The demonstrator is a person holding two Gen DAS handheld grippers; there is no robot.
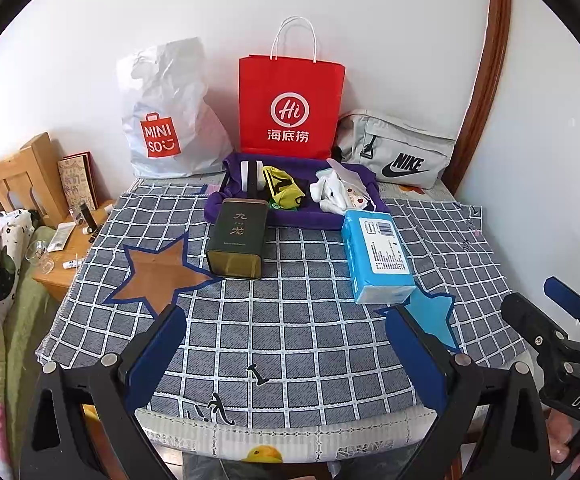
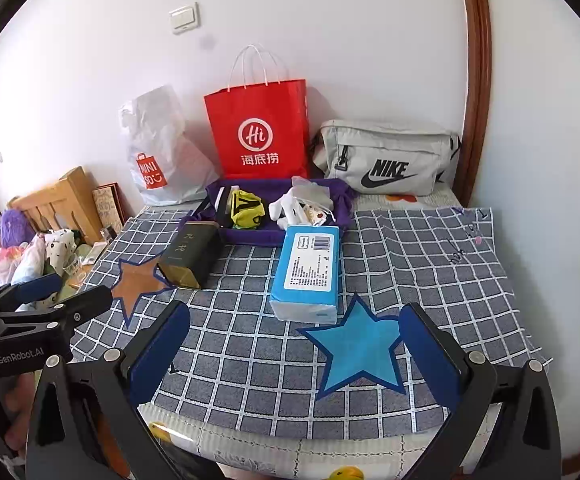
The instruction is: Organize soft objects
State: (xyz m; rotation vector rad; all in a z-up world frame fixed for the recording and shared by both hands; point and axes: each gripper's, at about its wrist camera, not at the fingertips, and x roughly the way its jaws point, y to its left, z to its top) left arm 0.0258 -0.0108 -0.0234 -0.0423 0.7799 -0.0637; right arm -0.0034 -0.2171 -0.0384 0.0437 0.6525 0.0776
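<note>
Left hand-held gripper (image 1: pixel 285 344): its two blue fingers are spread wide. Nothing is between them. It hangs over the near edge of the checked cloth.
Right hand-held gripper (image 2: pixel 294 344): its fingers are spread wide too, and it holds nothing. The blue star (image 2: pixel 356 350) lies between them on the cloth.
Desk: a grey cloth with white squares (image 1: pixel 310 320) covers the top.
Purple tray (image 1: pixel 314 222): it sits at the far side of the cloth, just in front of the red bag.
Soft things: they lie inside the purple tray. A black and white rolled piece (image 1: pixel 249 176) is on the left, a yellow and black one (image 1: pixel 279 188) is in the middle, and a white bundle (image 1: pixel 332 194) is on the right.
Dark tin (image 1: pixel 238 240): it lies on its side, and its far end touches the front of the tray.
Blue tissue pack (image 1: pixel 378 256): it lies to the right of the tin, near the tray's right corner.
Brown star (image 1: pixel 161 276): it is flat on the cloth, and the tin lies partly on one of its points.
Red paper bag (image 1: pixel 290 108): it stands against the wall, behind the tray.
White plastic bag (image 1: pixel 165 120): it is left of the red bag.
Grey Nike bag (image 1: pixel 402 152): it is right of the red bag.
</note>
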